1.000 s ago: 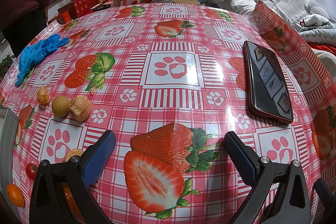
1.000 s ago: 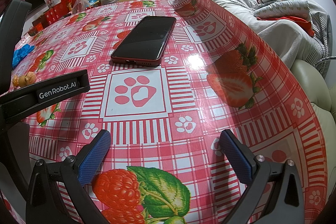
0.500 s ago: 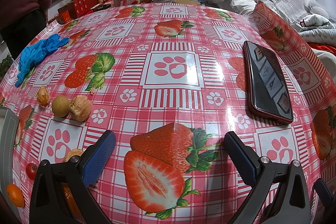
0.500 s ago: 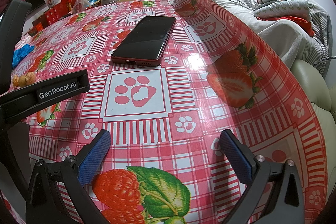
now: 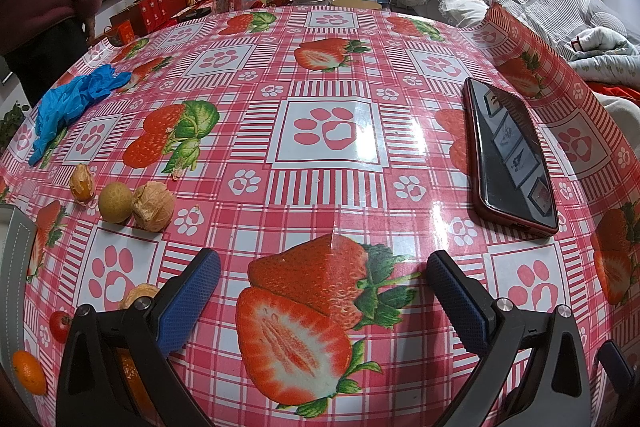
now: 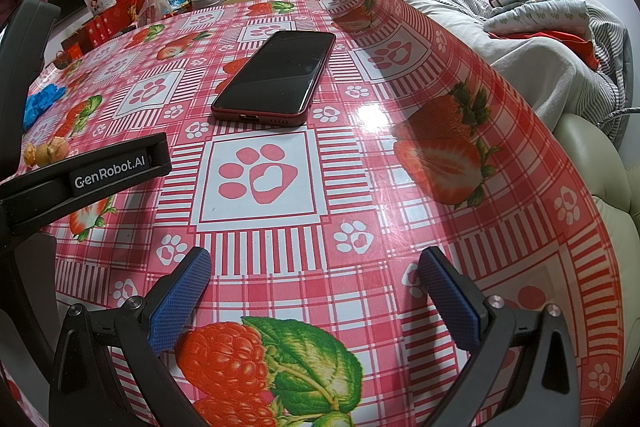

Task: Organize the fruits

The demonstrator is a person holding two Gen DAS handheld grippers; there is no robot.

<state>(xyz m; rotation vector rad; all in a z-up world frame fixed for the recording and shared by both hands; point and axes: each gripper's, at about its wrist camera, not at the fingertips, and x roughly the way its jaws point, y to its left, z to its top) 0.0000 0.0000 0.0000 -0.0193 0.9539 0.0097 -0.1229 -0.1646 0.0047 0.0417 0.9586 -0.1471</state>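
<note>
Small fruits lie on the left of the strawberry-print tablecloth in the left wrist view: a round yellow-brown fruit, a papery husked fruit touching it, another husked one, a small tomato, an orange kumquat and a husked fruit partly behind my left finger. My left gripper hangs open over a printed strawberry, holding nothing. My right gripper is open and empty above the cloth near the table's right edge. The same fruit cluster shows far left in the right wrist view.
A red-cased phone lies on the right of the table. Blue gloves lie at the far left. A grey-rimmed container stands at the left edge. Boxes and jars crowd the far edge; a person stands at far left; a bed lies to the right.
</note>
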